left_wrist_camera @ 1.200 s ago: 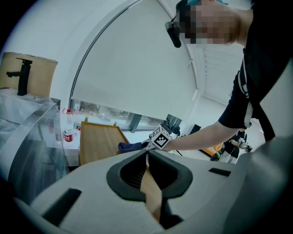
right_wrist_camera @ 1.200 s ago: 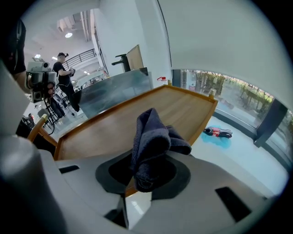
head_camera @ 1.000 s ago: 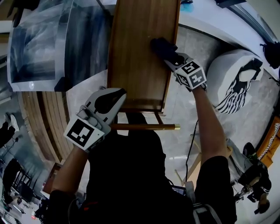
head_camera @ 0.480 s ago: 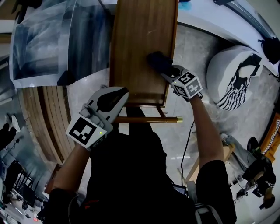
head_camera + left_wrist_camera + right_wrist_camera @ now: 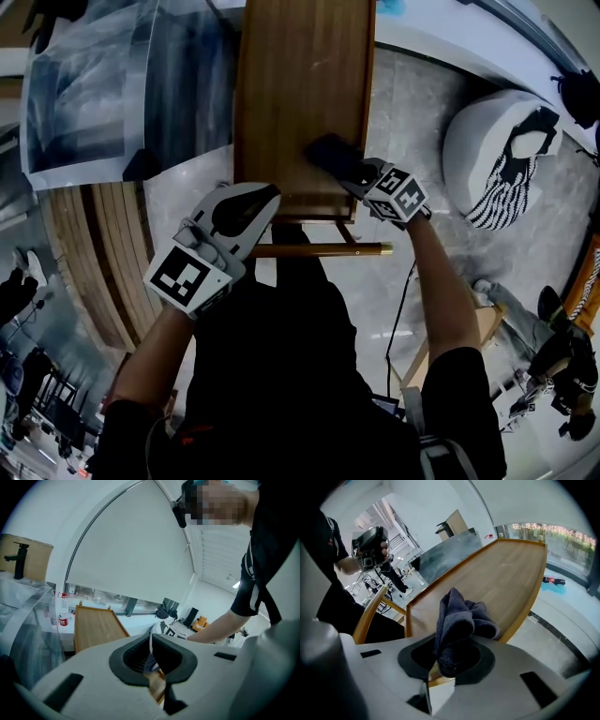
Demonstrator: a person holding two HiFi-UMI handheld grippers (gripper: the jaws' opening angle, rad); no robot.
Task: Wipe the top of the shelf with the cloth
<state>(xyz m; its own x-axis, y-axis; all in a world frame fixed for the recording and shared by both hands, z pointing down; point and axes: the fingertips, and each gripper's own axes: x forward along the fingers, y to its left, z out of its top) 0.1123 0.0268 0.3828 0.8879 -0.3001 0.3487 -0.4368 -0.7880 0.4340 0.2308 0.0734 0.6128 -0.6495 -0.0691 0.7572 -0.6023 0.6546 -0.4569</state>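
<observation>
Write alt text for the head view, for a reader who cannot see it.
Seen from above, the right hand-held gripper holds a dark cloth on the near end of a long wooden shelf top. The left hand-held gripper, shut and empty, hovers at the shelf's near left corner.

A bright, open workroom of the lab or studio sort, to judge by its white walls (image 5: pixel 131 541), long strip of window (image 5: pixel 553 534), pale stone floor (image 5: pixel 403 122), beanbag (image 5: pixel 502 155) and gear on stands (image 5: pixel 389 581) farther back.
</observation>
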